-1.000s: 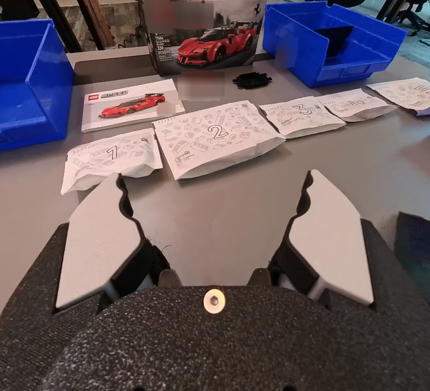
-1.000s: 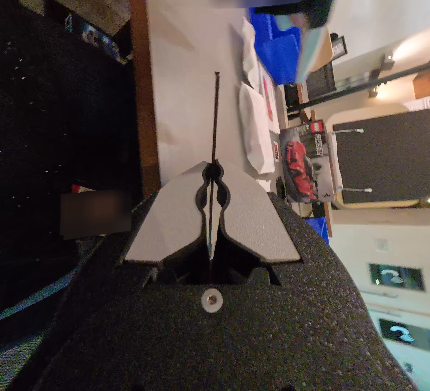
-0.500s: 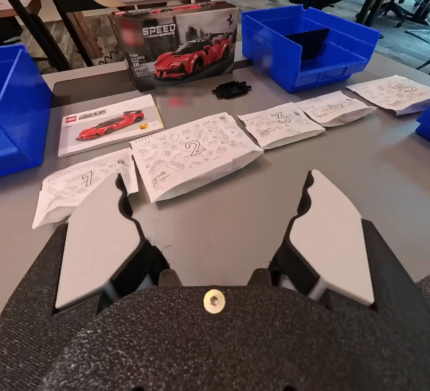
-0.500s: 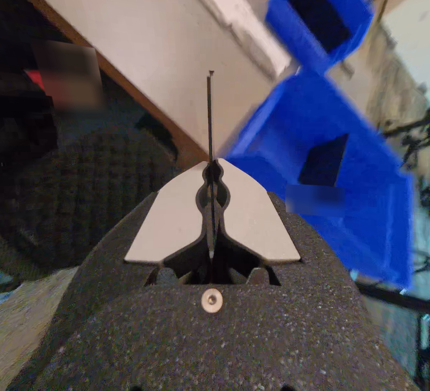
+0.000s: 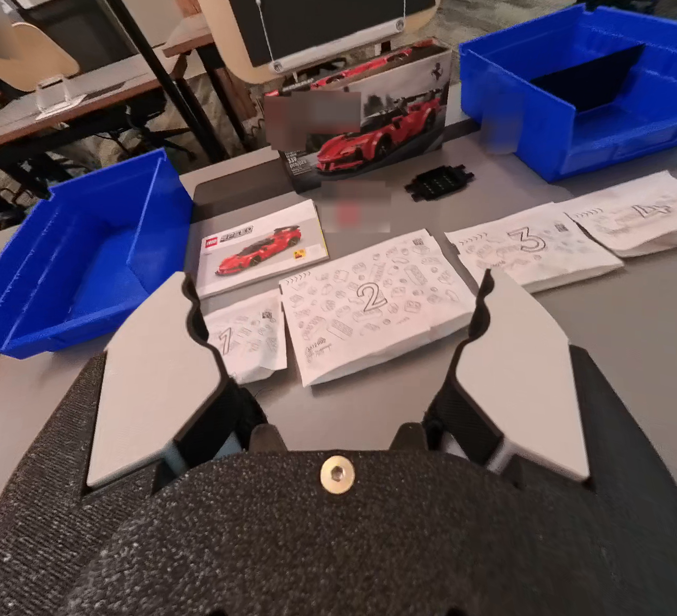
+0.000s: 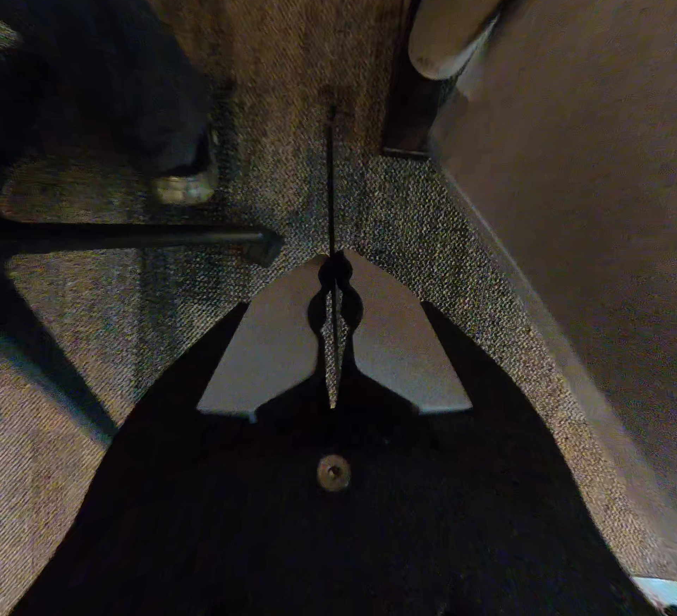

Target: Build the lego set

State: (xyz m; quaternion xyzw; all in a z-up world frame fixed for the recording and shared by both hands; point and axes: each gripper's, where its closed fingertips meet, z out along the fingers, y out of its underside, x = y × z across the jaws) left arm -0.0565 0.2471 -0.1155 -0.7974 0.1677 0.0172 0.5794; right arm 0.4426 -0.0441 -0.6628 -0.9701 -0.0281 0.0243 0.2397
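Two views, one moment. Left wrist view: left gripper [image 5: 337, 276] is spread wide and empty. It now sits closer over the numbered paper bags [image 5: 366, 323] on the grey table [image 5: 366, 411].

Right wrist view: right gripper [image 6: 334, 254] is clamped on a thin black strip [image 6: 332, 177]. It has swung off the table and points at dim carpet [image 6: 403, 213].

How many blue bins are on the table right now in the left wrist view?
2. One blue bin sits at the table's left edge beside the booklet; the other blue bin sits far right. More may lie outside the frame.
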